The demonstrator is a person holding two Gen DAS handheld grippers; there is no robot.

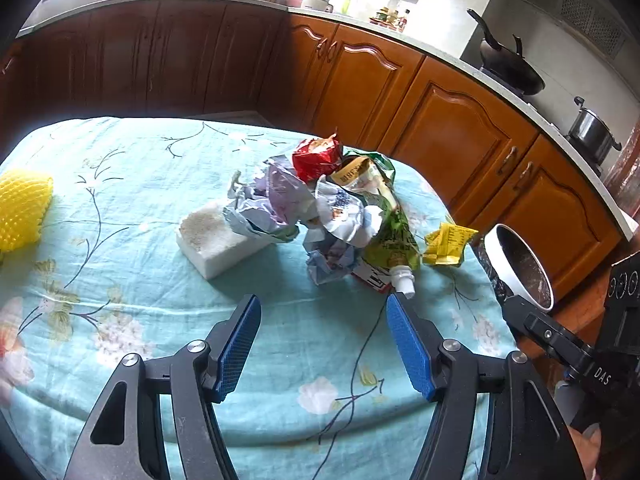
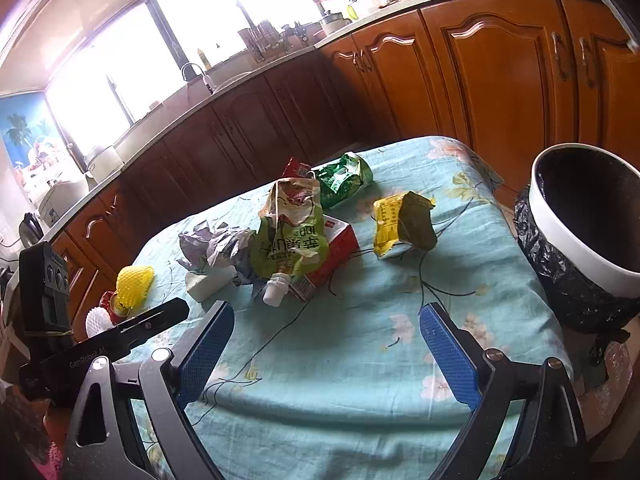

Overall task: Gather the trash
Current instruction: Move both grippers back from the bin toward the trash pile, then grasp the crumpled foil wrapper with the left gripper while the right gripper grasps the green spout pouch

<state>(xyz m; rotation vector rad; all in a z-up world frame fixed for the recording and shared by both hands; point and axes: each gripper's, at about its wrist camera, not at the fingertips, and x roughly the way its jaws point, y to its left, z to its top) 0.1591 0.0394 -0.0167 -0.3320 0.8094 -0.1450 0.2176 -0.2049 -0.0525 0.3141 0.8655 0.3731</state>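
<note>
trash (image 1: pixel 320 216) sits heaped mid table (image 1: pixel 120 208), on the floral cloth: crumpled paper (image 1: pixel 268 204), red wrapper (image 1: pixel 316 156), green spout pouch (image 2: pixel 288 236) w/ white cap, red carton (image 2: pixel 336 248) under it, white foam block (image 1: pixel 216 240). yellow packet (image 2: pixel 396 220) lies apart, nearer the bin (image 2: pixel 592 224). green snack bag (image 2: pixel 340 178) at the far side, yellow foam net (image 2: pixel 134 284) off toward the table's left edge. bin stands just beside the table's right edge, black liner in it; its inside looks dark, can't tell if anything's in there. left claw (image 1: pixel 322 340) jaws apart, nothing btwn them, hanging over bare cloth short of the heap. right claw (image 2: pixel 326 356) also apart & empty, over cloth near the front edge. judging by this, collecting has barely started: every visible piece is on the table, none gripped, so all pickups and drops into the bin remain.
</note>
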